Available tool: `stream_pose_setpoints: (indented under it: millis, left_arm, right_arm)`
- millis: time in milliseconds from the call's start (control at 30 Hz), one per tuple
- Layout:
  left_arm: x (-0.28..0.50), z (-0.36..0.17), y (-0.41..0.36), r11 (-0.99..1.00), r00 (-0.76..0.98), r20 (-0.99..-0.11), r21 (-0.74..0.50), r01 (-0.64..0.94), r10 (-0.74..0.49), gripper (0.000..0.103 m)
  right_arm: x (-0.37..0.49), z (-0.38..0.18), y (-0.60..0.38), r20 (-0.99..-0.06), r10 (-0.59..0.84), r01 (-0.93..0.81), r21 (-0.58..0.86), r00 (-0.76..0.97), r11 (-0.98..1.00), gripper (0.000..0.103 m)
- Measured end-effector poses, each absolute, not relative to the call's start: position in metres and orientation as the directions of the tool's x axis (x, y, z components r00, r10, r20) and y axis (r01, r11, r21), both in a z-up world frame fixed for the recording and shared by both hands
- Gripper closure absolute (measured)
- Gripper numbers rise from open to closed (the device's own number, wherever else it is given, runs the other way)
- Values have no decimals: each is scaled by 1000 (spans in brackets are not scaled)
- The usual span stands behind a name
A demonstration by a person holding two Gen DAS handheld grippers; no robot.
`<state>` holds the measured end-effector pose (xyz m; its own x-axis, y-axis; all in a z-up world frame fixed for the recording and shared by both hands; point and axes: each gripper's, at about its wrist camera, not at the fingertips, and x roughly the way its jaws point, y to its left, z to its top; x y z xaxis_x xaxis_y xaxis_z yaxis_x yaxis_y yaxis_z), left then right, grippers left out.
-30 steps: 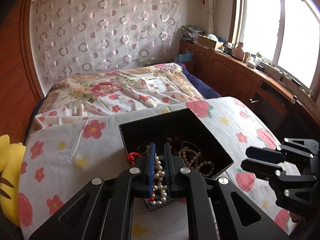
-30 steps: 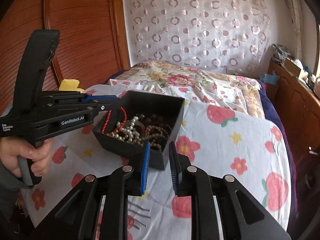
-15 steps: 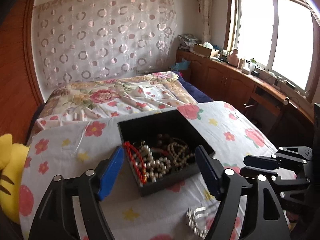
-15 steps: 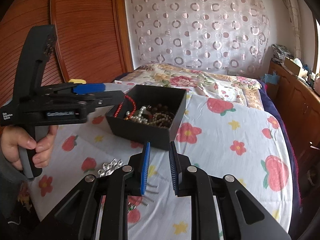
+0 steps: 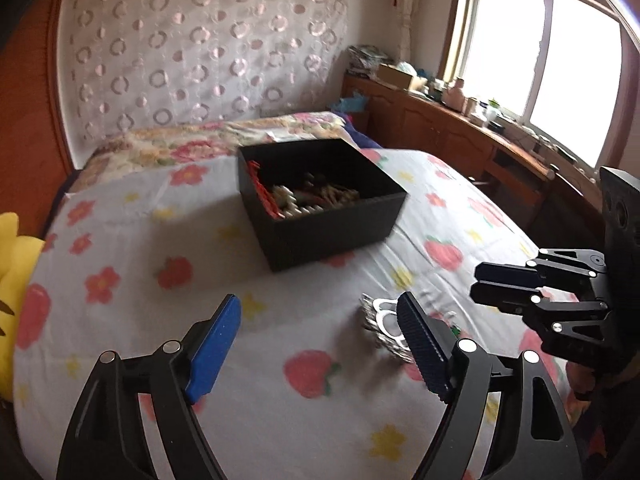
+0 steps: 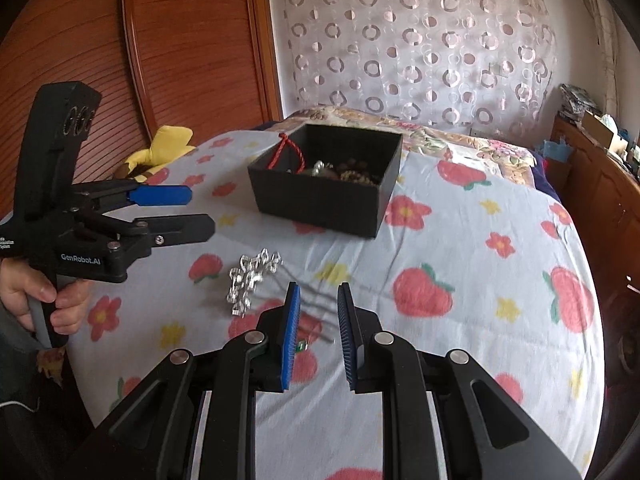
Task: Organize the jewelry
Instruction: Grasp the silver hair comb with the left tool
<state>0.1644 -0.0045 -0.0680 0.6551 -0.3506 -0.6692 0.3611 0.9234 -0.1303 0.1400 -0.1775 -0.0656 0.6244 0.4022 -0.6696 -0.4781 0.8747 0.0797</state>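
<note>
- Spreading wider as they open, the blue pads of the left gripper (image 5: 318, 304) have nothing between them and hang over bare sheet.
- The right gripper (image 6: 319, 288) shows only a narrow gap between its pads and holds nothing.
- A silver, sparkly openwork jewelry piece (image 6: 250, 280) lies loose on the sheet, just left of the right gripper and just beside the left gripper's right finger.
- Some thin dark hairpins (image 6: 316, 300) lie beyond the right gripper's tips, partly hidden by them.
- The step in hand looks like reaching for the next loose piece. I judge the silver one the likely pick, and the left jaws would need to shift right to straddle it.
- The open black rectangular box (image 5: 336, 232) sits farther back, well apart from both grippers, with a red cord (image 6: 286, 152) and pale beads (image 5: 288, 200) inside.
- The white flowered sheet (image 5: 160, 240) offers open room to the left. It falls away at the near and right edges, and a yellow plush toy (image 6: 160, 148) sits at the far left.
</note>
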Motion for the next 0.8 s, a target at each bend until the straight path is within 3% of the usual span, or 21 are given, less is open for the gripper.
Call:
stream_pose_setpoints:
  millis: [67,233,400,500,567,800]
  left_arm:
    - [166,-73,-10,917,631,-685,-146,371,-364,42]
    - [175,-90,-25,903,558,-729,-199,380,-396,57]
    - [179,-98,-36,895,523,-745,-229,382,-414,62]
    - [182,-102,-41,898,513,-757,-223,379,-404,72]
    - [184,-103,-44,899,511,-760,-220,380,-402,84]
    - [177,-95,-42,904,555,-735,-192,383,-391,88]
  right_arm:
    - [134,-68,-180,-672,397,-472,79,625,878,82]
    - [124,-70,-189,-676,394,-461,91,622,883,82]
    - [119,-74,-191,-677,396,-456,99,620,884,82]
    - [119,-76,-191,-678,398,-456,104,618,884,82]
    - [118,-77,-191,-678,398,-456,104,617,884,82]
    - [116,-83,-190,-686,408,-464,115,602,879,81]
